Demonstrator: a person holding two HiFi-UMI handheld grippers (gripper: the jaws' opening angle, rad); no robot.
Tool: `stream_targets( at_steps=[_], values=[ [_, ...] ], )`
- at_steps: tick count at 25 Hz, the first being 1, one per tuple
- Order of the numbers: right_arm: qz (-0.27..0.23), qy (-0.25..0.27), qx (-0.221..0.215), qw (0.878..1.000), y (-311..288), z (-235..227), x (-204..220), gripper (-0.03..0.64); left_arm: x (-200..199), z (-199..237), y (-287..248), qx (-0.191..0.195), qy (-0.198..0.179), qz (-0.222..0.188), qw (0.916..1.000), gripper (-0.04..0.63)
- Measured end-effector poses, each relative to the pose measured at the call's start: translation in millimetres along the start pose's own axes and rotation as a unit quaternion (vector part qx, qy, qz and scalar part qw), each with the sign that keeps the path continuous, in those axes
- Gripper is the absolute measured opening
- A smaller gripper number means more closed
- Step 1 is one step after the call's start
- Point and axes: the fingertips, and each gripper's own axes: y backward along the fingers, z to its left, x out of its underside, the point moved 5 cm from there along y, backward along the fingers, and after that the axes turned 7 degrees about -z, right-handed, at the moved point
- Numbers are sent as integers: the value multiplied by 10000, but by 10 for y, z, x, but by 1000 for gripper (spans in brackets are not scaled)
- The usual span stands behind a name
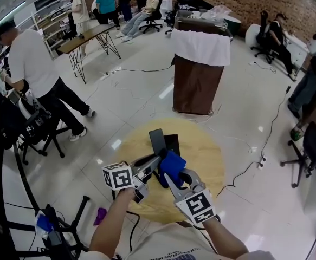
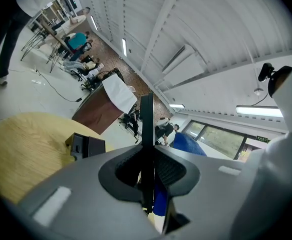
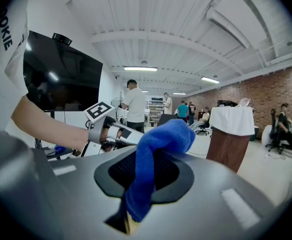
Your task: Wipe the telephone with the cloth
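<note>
Working over a round wooden table (image 1: 206, 161), near edge getting covered up by the person's arms (image 1: 114, 221) in the head view. Seeing a tall brown stand (image 1: 195, 85) beyond it on the shiny floor (image 1: 136, 102), well apart from the table, with a white sheet (image 1: 201, 46) hanging over its top. Also catching a big dark screen (image 3: 60, 79) at the left of the right gripper view, partly cut off by a white sleeve (image 3: 5, 59). Spotting people (image 1: 38, 75) standing and sitting further back, most too small to say much about.

Clamping the left gripper (image 1: 156, 157) on the telephone (image 1: 156, 140), jaws pressing on its lower end, holding it upright over the table. Only getting a thin black edge of it in the left gripper view, so not making out any keys or screen there. Pinching the blue cloth (image 1: 172, 166) in the right gripper (image 1: 171, 180), jaws closed tight on it, bunched top bulging out past the tips and hiding them. Hanging just right of the telephone, touching it or nearly so, not telling which. Noticing a small black box (image 1: 172, 143) resting on the table right behind the telephone, half hidden by it in the head view, showing better in the left gripper view.
</note>
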Motion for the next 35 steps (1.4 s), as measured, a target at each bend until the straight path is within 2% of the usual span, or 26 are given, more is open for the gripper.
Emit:
stream_targets(
  at_steps=[10, 22, 35],
  values=[
    [-296, 287, 173, 9990, 40, -84, -327, 61, 125, -252, 51, 202, -123, 55, 9997, 61],
    [-458, 546, 80, 9974, -27, -38, -618, 61, 230, -393, 150, 158, -408, 228, 9988, 61],
    [-754, 869, 55, 9933, -190, -121, -880, 61, 308, -426, 170, 196, -435, 338, 9983, 61]
  ],
)
